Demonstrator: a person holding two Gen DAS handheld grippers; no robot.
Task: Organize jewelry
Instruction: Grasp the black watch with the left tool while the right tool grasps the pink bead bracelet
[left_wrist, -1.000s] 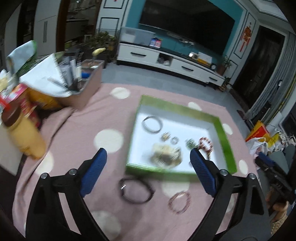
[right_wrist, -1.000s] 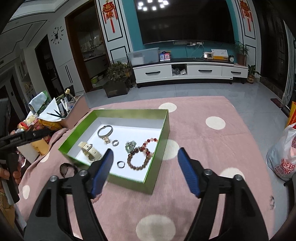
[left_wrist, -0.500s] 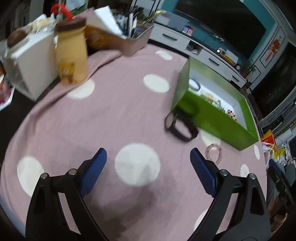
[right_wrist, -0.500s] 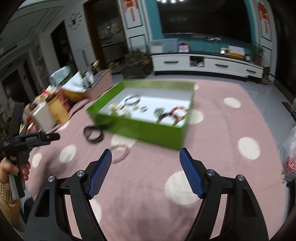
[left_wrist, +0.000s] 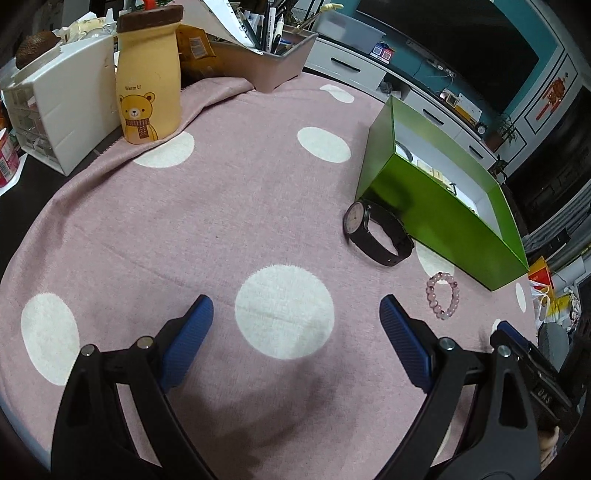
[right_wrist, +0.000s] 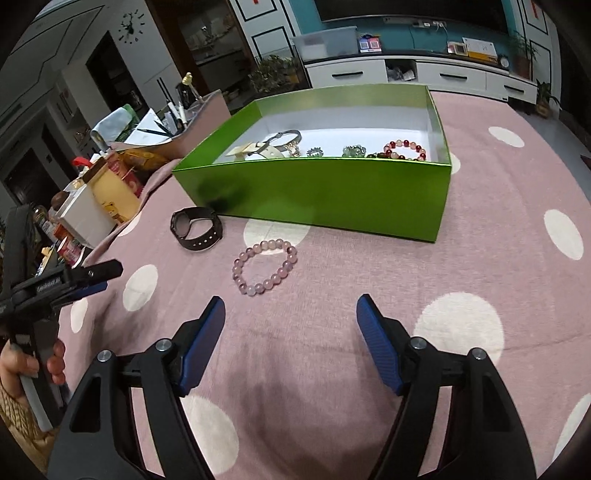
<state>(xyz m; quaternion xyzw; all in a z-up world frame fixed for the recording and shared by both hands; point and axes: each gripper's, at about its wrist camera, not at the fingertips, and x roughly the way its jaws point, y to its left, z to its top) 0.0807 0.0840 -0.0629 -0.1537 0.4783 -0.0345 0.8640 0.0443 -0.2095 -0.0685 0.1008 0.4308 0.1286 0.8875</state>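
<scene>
A green box with a white floor holds several bracelets and rings. In front of it on the pink dotted cloth lie a black watch and a pink bead bracelet. My right gripper hovers just short of the bracelet, its jaws closing with nothing between them. In the left wrist view the box, the watch and the bracelet lie to the right. My left gripper stands open over a white dot, empty. The left gripper also shows at the right wrist view's left edge.
A yellow bear bottle, a white drawer unit and a brown tray of pens crowd the table's far left. A hand holds the left tool. A TV cabinet stands beyond the table.
Both grippers have sunk toward the cloth. The left view swung from over the box to the cloth left of it. The right one moved to just short of the pink bracelet.
</scene>
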